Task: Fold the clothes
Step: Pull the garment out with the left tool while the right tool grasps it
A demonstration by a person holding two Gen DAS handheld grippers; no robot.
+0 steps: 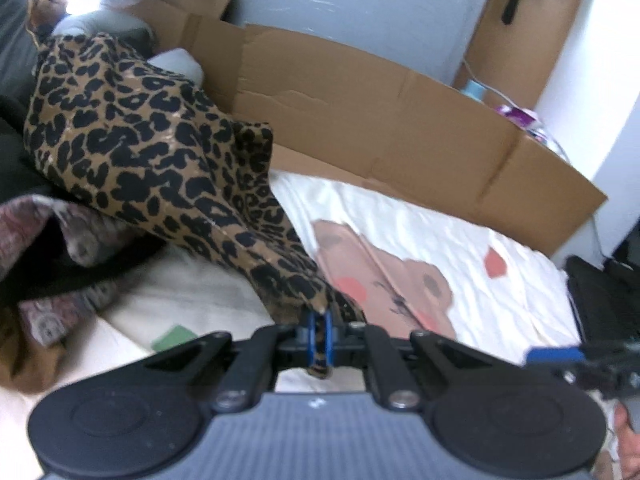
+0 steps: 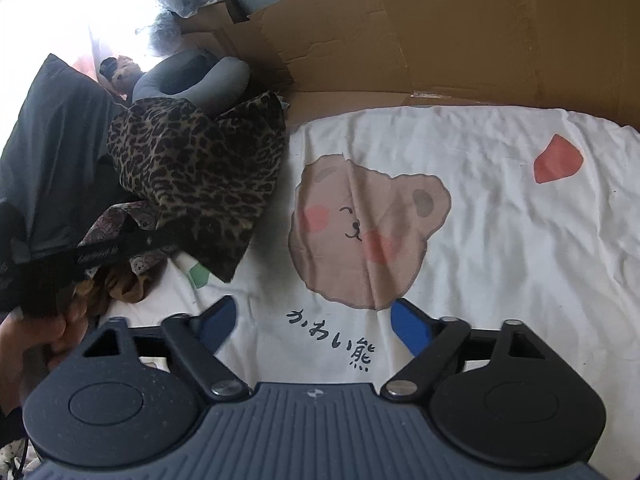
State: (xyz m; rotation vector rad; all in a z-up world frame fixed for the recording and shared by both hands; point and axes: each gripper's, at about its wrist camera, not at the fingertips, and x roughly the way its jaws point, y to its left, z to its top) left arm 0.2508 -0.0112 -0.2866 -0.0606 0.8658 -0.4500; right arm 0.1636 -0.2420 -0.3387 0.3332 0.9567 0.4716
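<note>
No closed container shows in either view; flattened cardboard sheets (image 2: 420, 36) stand as a low wall along the far edge of the bed, from 11 to 2 o'clock in the right wrist view, and nothing can be seen inside them.

The white bedsheet (image 2: 500, 240) carries a brown bear print (image 2: 360, 232) at centre, a red shape (image 2: 558, 158) at 2 o'clock and dark printed characters just ahead of the gripper.

The leopard-print garment (image 1: 160, 152) is the task item. In the left wrist view it rises from the gripper at 6 o'clock up to 10 o'clock, one end lifted and drawn taut. In the right wrist view the same garment lies heaped at 9 to 10 o'clock, against a grey neck pillow (image 2: 200, 76) and a dark cushion (image 2: 52, 140).

Only the left wrist view shows the pinch point and, at 4 o'clock, one blue finger of the other gripper. Only the right wrist view shows the full bear face and a hand at 8 o'clock, apparently around the other gripper, though that corner is dark and blurred.

Left gripper (image 1: 322, 336): its blue fingers (image 1: 329, 340) are closed almost together, with a narrow strip of the garment clamped between them.

Right gripper (image 2: 314, 324): its blue fingers (image 2: 412, 326) are spread wide above the sheet, gripping nothing.
</note>
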